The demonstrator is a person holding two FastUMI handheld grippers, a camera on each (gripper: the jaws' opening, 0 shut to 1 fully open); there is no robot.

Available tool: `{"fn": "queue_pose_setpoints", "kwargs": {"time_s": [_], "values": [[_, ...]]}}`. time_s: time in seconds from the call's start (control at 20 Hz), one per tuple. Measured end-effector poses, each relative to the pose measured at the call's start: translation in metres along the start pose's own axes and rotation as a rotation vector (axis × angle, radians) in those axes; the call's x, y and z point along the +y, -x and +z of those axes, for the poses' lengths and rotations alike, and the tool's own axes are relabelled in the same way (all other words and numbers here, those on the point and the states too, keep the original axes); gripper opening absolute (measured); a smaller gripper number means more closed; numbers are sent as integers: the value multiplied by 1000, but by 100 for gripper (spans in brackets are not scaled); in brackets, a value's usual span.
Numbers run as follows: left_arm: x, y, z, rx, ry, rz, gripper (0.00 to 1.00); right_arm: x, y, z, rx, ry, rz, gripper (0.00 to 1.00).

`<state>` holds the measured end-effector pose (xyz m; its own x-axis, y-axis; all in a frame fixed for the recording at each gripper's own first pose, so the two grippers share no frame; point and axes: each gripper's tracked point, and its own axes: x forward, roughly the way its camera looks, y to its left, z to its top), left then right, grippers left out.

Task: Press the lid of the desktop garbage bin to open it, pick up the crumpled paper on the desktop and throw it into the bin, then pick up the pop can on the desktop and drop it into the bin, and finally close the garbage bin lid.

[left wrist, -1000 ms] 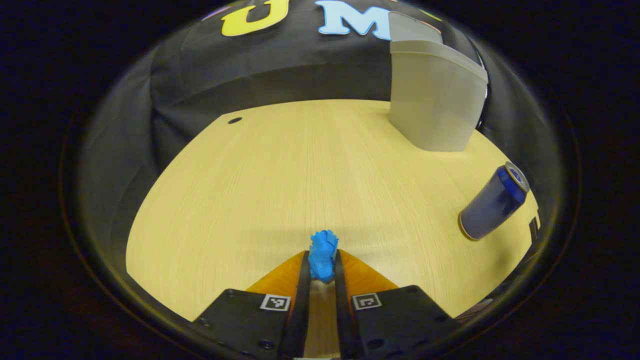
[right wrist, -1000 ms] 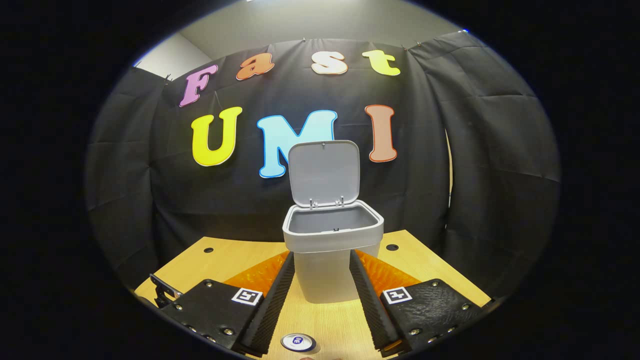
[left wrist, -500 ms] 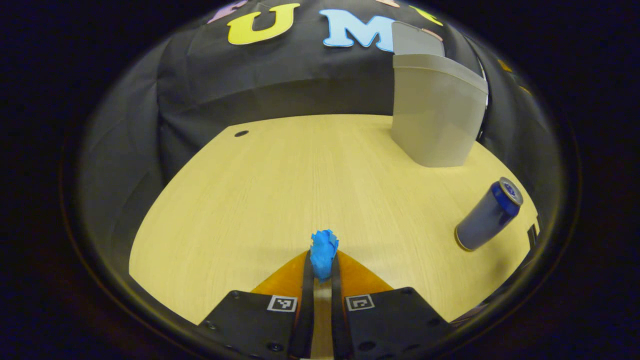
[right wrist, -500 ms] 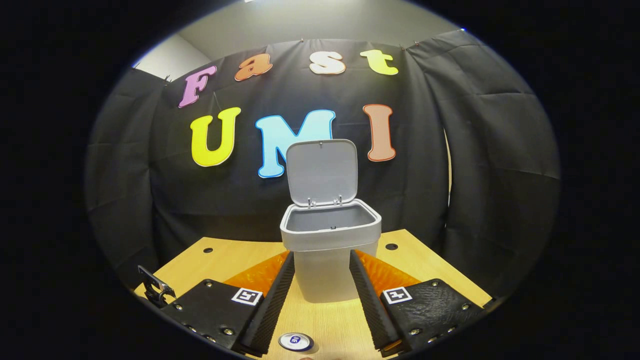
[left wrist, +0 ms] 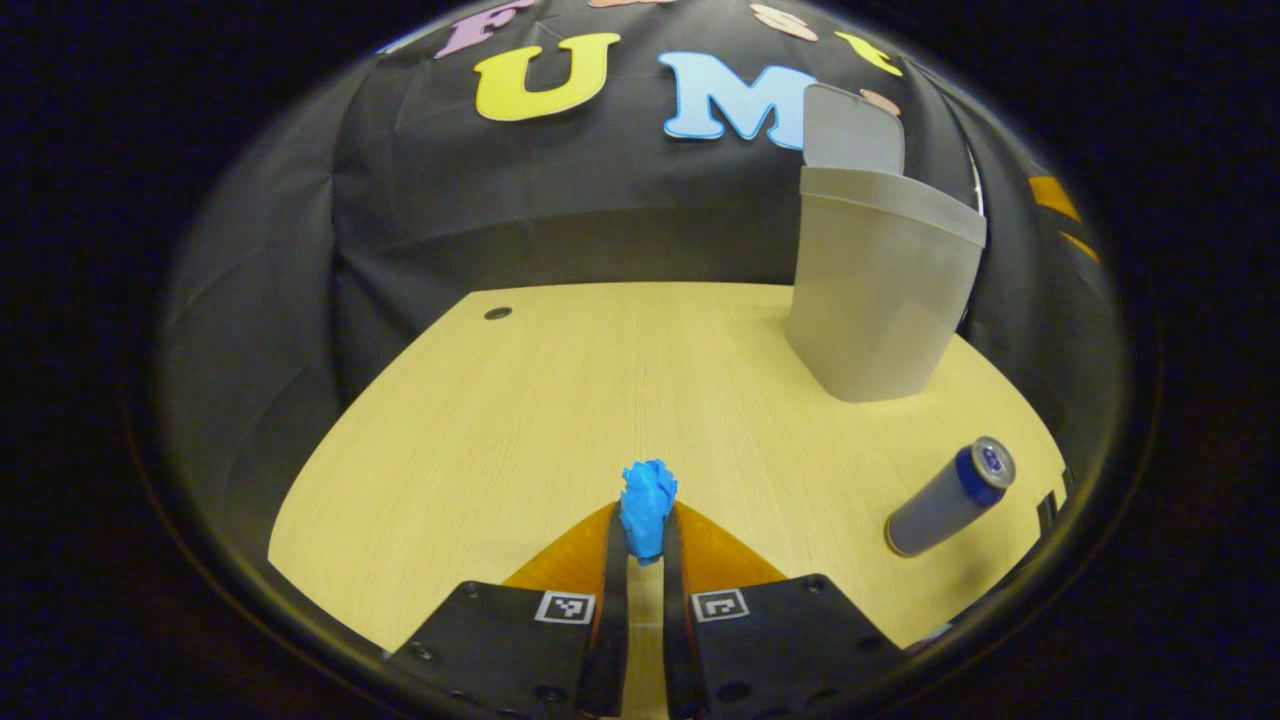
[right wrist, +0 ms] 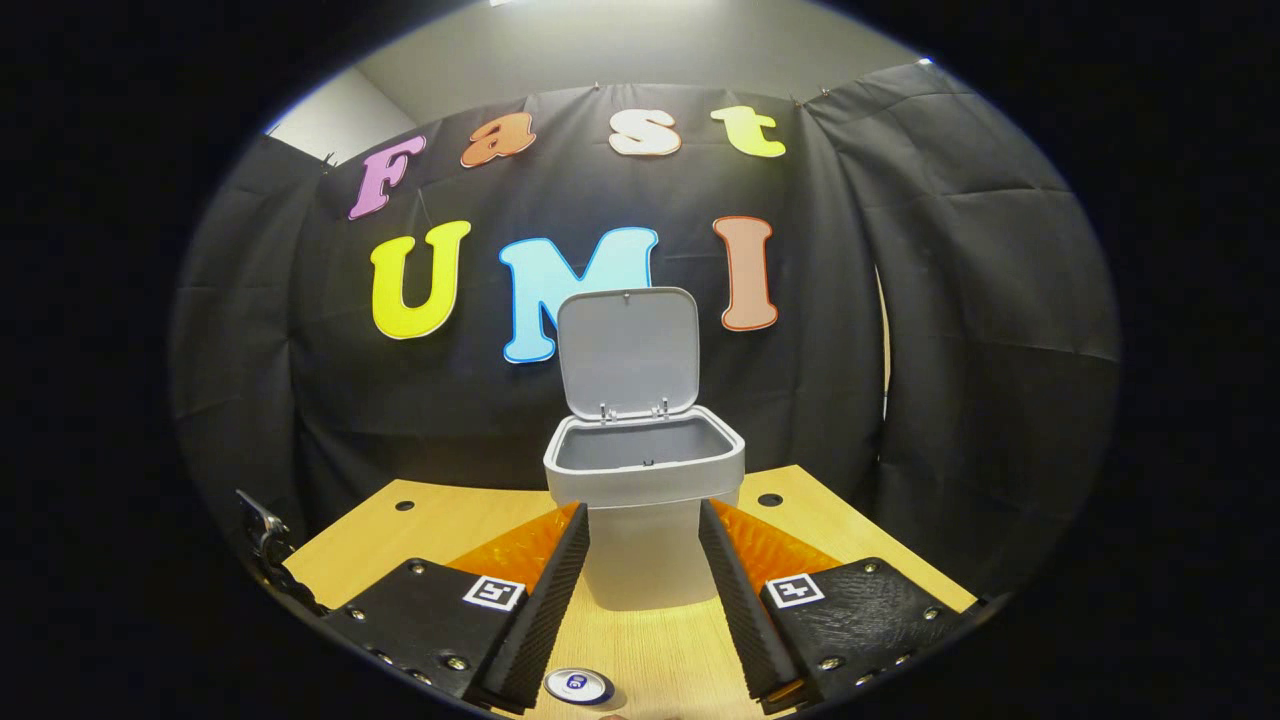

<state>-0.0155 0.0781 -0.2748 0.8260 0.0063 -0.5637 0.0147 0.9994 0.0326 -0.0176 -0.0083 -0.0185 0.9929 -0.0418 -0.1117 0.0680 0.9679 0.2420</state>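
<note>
In the left gripper view, the left hand-held gripper (left wrist: pixel 645 535) is clenched on the blue crumpled paper (left wrist: pixel 647 505), held above the wooden surface (left wrist: pixel 560 400). Farther right stands the grey garbage bin (left wrist: pixel 880 290) with its lid (left wrist: pixel 852 130) raised, and the pop can (left wrist: pixel 950 497) stands near the surface's right edge. In the right gripper view, the right hand-held gripper (right wrist: pixel 643 560) is released, its fingers spread apart with the open bin seen between them and the can's top just below.
</note>
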Motion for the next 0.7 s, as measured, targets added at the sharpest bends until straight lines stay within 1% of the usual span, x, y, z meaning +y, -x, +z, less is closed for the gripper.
{"fn": "queue_pose_setpoints", "kwargs": {"time_s": [0.1, 0.15, 0.4, 0.45, 0.55, 0.6, 0.65, 0.7], "values": [[-8, 1, 25, -43, 19, -17, 23, -1, -1, -1, 1, 11, -7, 73], [-13, 1, 37, -65, 21, -25, 21, -3, -1, -1, 5, 17, -13, 73], [-35, 6, 89, -166, 1, -69, 21, -6, 0, -2, 8, 22, -24, 73], [-40, 6, 96, -181, 1, -80, 23, -7, 0, -3, 10, 22, -25, 73], [-50, 9, 113, -208, 14, -106, 23, -9, 1, -5, 14, 23, -28, 73], [-54, 12, 121, -223, 20, -113, 19, -10, 1, -6, 16, 23, -29, 73], [-58, 15, 129, -239, 24, -122, 24, -11, 1, -6, 17, 21, -31, 73], [-62, 18, 137, -255, 25, -131, 23, -11, 2, -6, 16, 16, -31, 73]]}}
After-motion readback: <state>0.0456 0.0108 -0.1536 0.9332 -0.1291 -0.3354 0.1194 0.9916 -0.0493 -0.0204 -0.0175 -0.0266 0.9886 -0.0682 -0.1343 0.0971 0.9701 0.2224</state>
